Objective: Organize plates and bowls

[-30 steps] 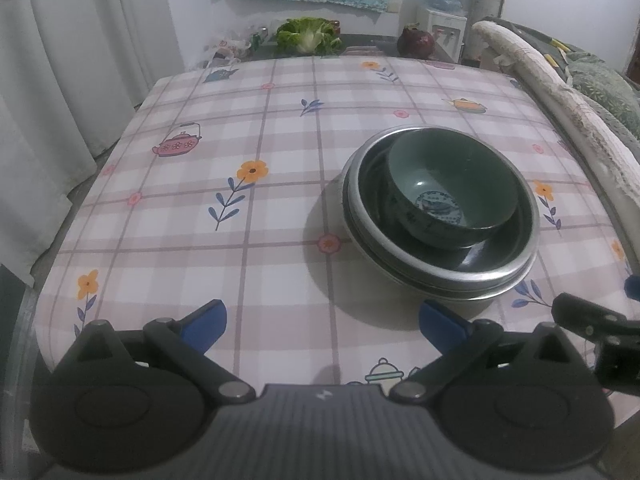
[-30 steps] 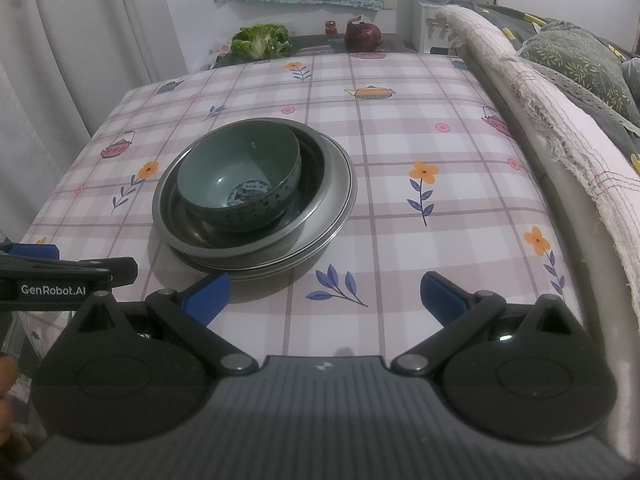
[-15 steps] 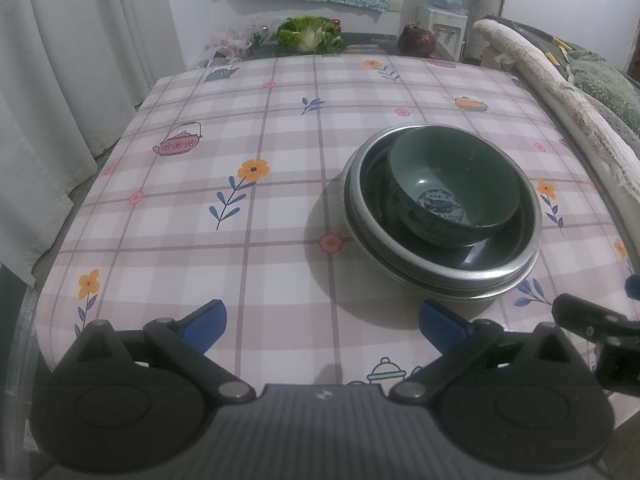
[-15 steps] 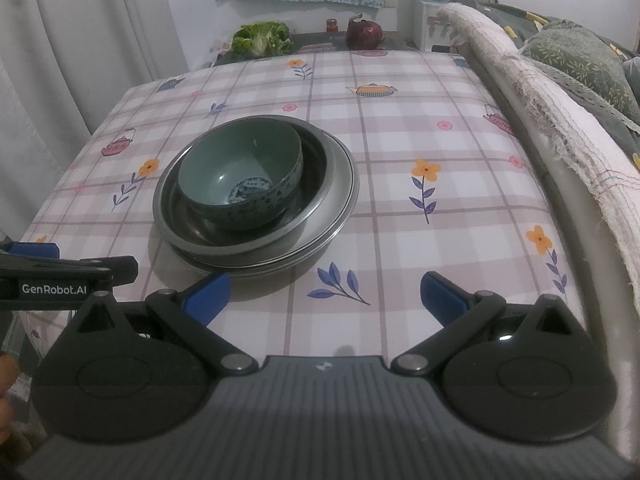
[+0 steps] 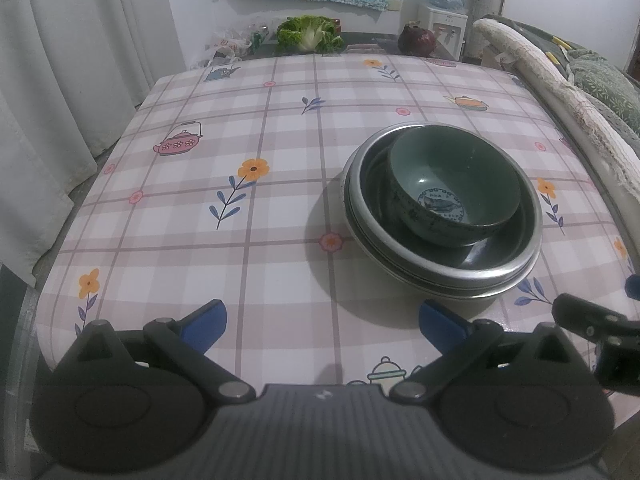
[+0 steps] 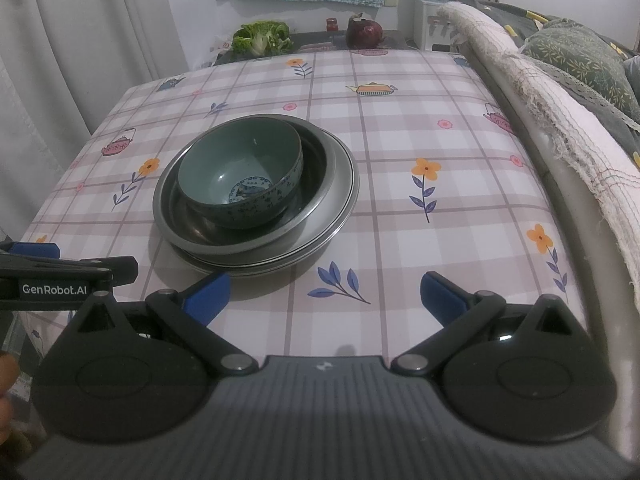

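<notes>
A green ceramic bowl [image 5: 454, 188] sits inside a dark metal dish [image 5: 496, 252] stacked on steel plates [image 5: 460, 286], on the checked tablecloth. The same stack shows in the right wrist view, with the bowl [image 6: 240, 176] in the dish on the plates [image 6: 340, 184]. My left gripper [image 5: 322, 326] is open and empty, above the near table edge, left of the stack. My right gripper [image 6: 324, 298] is open and empty, just in front of the stack. Each gripper's side shows in the other's view.
The table [image 5: 240, 140] has a pink checked cloth with flowers and teapots. A sofa with a cloth cover [image 6: 560, 92] runs along the right. White curtains [image 5: 60, 80] hang on the left. Greens [image 5: 310, 34] and a dark pot [image 5: 416, 40] stand beyond the far edge.
Both grippers have shifted very slightly; the stack sits a little lower in the right wrist view. Nothing was taken hold of or let go.
</notes>
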Available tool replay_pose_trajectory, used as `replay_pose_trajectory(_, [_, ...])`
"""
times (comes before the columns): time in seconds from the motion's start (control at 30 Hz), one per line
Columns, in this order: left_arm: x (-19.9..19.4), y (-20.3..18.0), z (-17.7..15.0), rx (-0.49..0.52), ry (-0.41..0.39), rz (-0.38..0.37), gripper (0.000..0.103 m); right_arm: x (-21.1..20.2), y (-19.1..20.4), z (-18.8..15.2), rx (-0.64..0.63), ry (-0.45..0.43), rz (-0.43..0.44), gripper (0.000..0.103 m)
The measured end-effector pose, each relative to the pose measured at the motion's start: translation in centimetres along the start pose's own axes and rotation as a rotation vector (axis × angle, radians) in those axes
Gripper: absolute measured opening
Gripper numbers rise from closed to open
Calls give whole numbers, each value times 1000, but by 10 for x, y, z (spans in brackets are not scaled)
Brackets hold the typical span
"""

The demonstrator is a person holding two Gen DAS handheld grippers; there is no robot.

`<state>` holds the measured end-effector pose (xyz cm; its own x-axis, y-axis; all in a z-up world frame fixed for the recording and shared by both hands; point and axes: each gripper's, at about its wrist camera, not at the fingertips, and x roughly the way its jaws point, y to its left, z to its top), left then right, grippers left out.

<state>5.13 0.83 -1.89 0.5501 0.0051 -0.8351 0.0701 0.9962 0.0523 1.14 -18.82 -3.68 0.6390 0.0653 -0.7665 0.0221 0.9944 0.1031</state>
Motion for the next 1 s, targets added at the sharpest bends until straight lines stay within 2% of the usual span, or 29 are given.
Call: replay_pose_trajectory(1.0, [2,2,-1,-1,4,2,103,0,-1,0,0,1,2,102])
